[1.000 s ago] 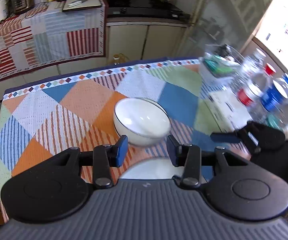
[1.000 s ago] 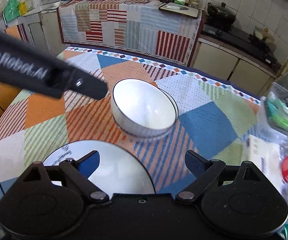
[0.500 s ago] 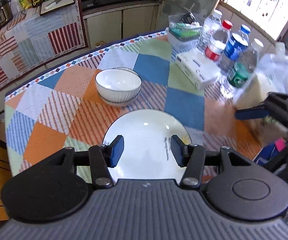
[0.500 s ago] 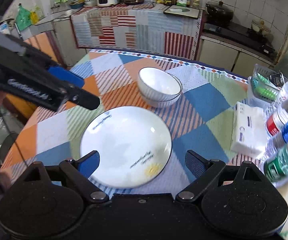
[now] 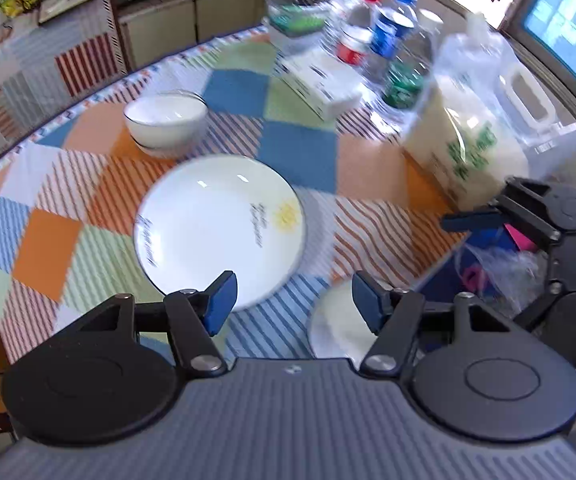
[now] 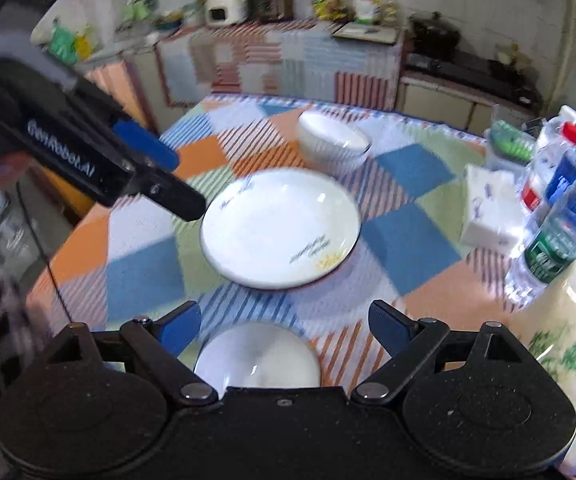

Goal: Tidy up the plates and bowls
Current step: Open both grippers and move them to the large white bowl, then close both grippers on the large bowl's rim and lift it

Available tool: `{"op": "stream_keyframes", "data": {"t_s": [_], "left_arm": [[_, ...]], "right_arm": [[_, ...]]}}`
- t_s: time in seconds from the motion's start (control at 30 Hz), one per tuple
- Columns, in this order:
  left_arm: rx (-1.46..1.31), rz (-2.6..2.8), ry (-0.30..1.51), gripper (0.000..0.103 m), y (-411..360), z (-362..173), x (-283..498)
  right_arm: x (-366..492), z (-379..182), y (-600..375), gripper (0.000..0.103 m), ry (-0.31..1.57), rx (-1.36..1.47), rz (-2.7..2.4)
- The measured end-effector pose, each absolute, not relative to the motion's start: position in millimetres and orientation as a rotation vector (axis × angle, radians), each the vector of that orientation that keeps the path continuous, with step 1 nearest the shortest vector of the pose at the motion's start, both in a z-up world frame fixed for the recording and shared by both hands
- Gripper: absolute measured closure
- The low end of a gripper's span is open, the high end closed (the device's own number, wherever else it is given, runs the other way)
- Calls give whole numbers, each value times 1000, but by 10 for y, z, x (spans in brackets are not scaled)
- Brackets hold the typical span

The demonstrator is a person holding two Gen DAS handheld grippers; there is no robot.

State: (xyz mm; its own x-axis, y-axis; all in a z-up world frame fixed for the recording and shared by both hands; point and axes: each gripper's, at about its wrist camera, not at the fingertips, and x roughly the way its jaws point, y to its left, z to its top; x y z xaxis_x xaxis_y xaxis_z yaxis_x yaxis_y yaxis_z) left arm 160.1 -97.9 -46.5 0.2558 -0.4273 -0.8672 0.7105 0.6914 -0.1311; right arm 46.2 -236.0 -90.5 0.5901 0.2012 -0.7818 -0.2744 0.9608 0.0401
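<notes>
A round white ceramic plate with a dark rim and a small yellow print (image 5: 220, 228) is seen lying flat near the middle of the table. A white ceramic bowl with a dark rim line (image 5: 166, 122) is set just beyond it, apart from its rim. A second white bowl (image 6: 258, 360) is found at the near table edge, partly hidden under the right gripper (image 6: 284, 330).

That gripper's jaws are spread wide and nothing is held. The left gripper (image 5: 293, 300) is empty too; its jaws have just been opening, to about half spread.

Everything rests on a patchwork tablecloth of orange, blue and green squares (image 5: 299, 156), with plastic bottles (image 5: 371, 36) crowded along its far side.

The step in hand is judged to be a reach for the near bowl. A descent over its rim and a closing of the jaws are called for next.
</notes>
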Motion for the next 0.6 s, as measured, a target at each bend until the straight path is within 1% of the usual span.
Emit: {"op": "stream_keyframes", "data": {"t_s": [0.13, 0.23, 0.33, 0.4, 0.53, 0.6], "left_arm": [[309, -815, 1078, 38, -1003, -577, 1410], [329, -804, 1043, 33, -1017, -620, 1276], [330, -816, 1065, 30, -1032, -710, 1224], [334, -825, 1074, 25, -1052, -790, 1209], [348, -816, 1097, 24, -1104, -991, 1191], [341, -817, 1116, 21, -1109, -1098, 1194]], "right_arm": [[280, -1006, -2268, 10, 897, -194, 294], [173, -1092, -2257, 10, 917, -189, 319], [75, -1218, -2212, 9, 942, -233, 328], [24, -1312, -2172, 8, 962, -263, 334], [44, -1470, -2140, 7, 999, -236, 346], [75, -1566, -2165, 7, 1025, -200, 333]]}}
